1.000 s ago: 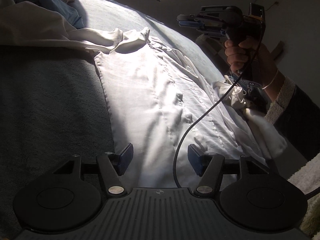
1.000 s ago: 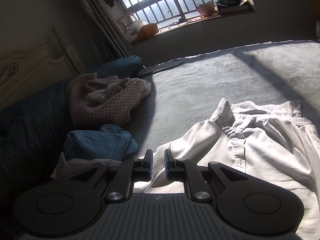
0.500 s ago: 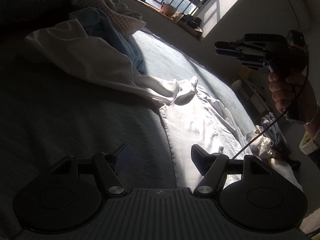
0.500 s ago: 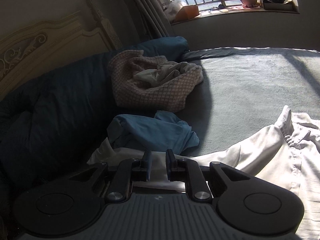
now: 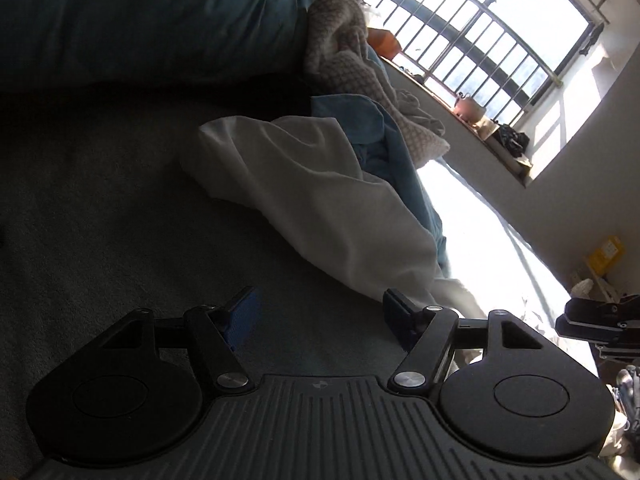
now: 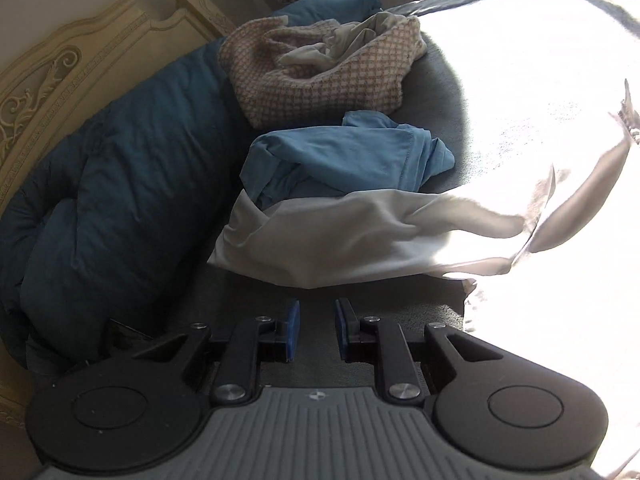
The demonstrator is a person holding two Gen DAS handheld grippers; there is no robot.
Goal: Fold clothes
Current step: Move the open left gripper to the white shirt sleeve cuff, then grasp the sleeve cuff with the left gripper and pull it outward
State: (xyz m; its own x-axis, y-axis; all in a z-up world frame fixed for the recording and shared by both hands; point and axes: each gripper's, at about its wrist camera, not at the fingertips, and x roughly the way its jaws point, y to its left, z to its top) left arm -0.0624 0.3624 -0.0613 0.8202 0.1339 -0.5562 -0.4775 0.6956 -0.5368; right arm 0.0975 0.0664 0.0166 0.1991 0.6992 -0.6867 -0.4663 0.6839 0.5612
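We see the left tongs [image 5: 320, 320] spread wide, their blue pads far apart and gripping nothing; they hover over the grey bed cover [image 5: 120, 208], and the right-hand pad sits just in front of the white shirt's sleeve [image 5: 320, 192]. Whether that pad touches the cloth we cannot tell, since glare from the window washes out that corner. The right tongs [image 6: 316, 330] are parted by a narrow gap and released, holding nothing, just short of the hem of the same white sleeve [image 6: 360, 236], which lies draped across the bed toward the sunlit part.

Half a second ago the right tongs' pads were closer together and lay over the white cloth; now they are slightly wider and the cloth is clear of them. The left tongs have swung toward the window, so the flat body of the shirt has dropped from their view, and the other tool [image 5: 600, 320] now shows only at the right edge.

We count one white shirt, one crumpled light blue garment [image 6: 344, 152], one pink-and-cream checked knitted garment [image 6: 320, 76] with a pale cloth bundled inside it, one dark teal quilted duvet [image 6: 120, 160] against one carved cream headboard [image 6: 60, 72], and one barred window [image 5: 480, 40].
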